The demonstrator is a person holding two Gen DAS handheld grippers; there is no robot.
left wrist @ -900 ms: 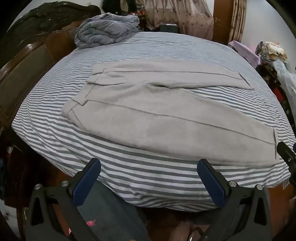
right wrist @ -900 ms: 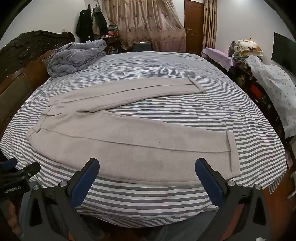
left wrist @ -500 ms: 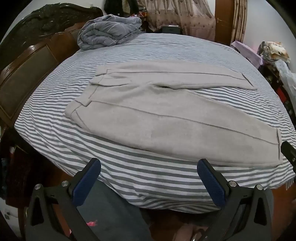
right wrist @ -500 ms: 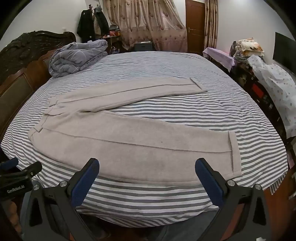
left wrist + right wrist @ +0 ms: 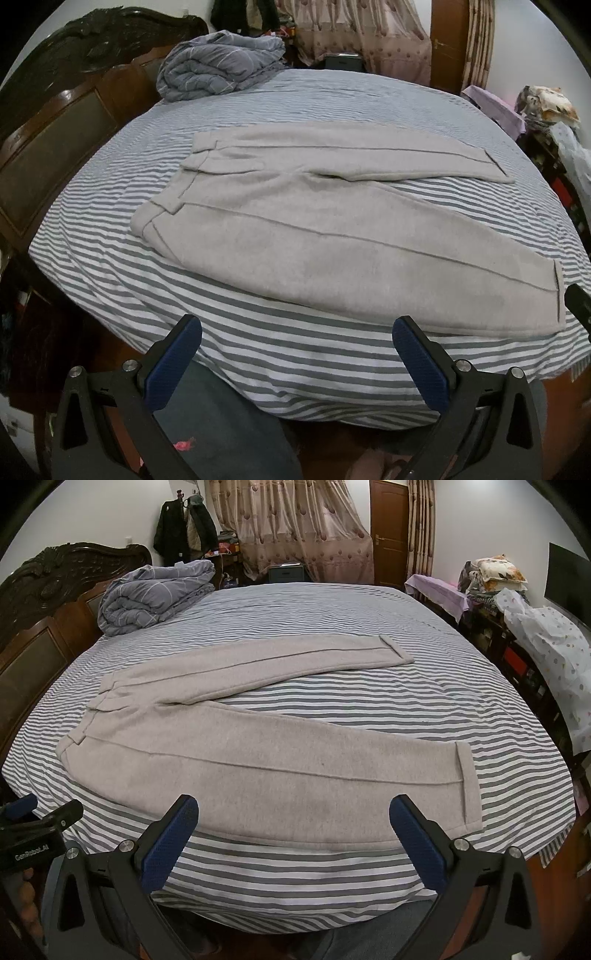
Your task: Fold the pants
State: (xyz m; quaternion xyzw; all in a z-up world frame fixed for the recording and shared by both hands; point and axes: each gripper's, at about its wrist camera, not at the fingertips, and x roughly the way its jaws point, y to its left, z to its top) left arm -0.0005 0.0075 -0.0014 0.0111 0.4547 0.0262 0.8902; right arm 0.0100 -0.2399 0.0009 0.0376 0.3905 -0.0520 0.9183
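Both cameras edged closer; soft grey pants [image 5: 332, 236] lie flat, 2 legs splayed.

Soft, even indoor light falls on the striped bed [image 5: 332, 878] from above, with no glare and only faint shadows. Beyond the bed the headboard [image 5: 55, 147] sinks into dimness. Fisheye distortion bulges the bed and blackens the corners. The left wrist view looks slightly softer.

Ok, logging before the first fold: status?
Left gripper and right gripper open, off the bed. Grey pants flat on the striped sheet, legs splayed. Nothing on them.
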